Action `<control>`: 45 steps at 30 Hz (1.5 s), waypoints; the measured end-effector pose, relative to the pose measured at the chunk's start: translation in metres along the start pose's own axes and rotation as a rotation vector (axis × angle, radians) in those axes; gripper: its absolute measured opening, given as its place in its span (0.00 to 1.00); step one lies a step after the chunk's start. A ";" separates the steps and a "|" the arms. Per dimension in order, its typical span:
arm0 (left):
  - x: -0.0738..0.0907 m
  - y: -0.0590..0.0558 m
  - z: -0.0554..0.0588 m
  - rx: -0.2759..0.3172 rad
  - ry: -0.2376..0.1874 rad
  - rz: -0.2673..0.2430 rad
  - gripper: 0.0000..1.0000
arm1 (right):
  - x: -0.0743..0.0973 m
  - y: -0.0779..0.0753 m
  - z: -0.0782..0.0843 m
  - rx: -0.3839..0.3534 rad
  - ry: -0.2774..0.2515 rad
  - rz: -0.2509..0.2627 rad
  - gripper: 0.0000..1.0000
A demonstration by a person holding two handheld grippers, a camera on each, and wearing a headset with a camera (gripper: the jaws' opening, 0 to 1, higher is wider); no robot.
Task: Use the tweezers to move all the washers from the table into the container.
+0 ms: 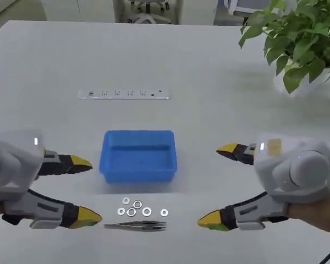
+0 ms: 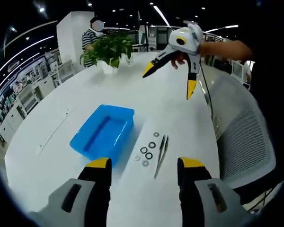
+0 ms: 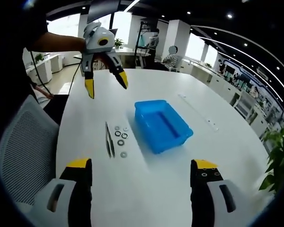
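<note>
Both your left gripper (image 1: pixel 94 190) and right gripper (image 1: pixel 210 186) hold jaws wide open, gripping nothing, flanking the tweezers (image 1: pixel 136 225) and washers (image 1: pixel 137 208) on open bench (image 1: pixel 209 82).

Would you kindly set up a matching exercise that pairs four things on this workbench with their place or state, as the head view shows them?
Things:
1. tweezers
2. washers
3. blue container
4. potted plant

Places or states:
a. at the back right
b. lying flat, nearest the camera
c. in the centre, nothing visible inside
d. a loose cluster between the container and the tweezers

Pairs: 1-b, 2-d, 3-c, 4-a
</note>
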State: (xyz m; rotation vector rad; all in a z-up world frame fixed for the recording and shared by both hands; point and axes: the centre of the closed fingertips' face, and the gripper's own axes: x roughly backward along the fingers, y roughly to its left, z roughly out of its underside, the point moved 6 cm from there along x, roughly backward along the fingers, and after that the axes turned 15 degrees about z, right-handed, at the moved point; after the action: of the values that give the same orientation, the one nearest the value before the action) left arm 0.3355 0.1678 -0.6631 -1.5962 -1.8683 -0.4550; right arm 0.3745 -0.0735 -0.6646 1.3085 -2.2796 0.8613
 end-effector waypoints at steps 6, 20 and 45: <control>-0.011 0.000 0.005 -0.029 0.044 0.042 0.52 | -0.011 0.008 0.000 0.066 0.003 -0.064 0.76; -0.036 0.000 0.022 -0.074 0.180 0.124 0.31 | -0.034 0.031 0.002 0.171 0.011 -0.201 0.50; -0.065 0.005 0.047 -0.108 0.338 0.193 0.14 | -0.080 0.072 0.004 0.280 0.019 -0.366 0.24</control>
State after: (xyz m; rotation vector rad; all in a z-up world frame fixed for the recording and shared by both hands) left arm 0.3337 0.1494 -0.7418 -1.6341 -1.4450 -0.7016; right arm 0.3525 0.0020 -0.7381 1.7585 -1.8638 1.0752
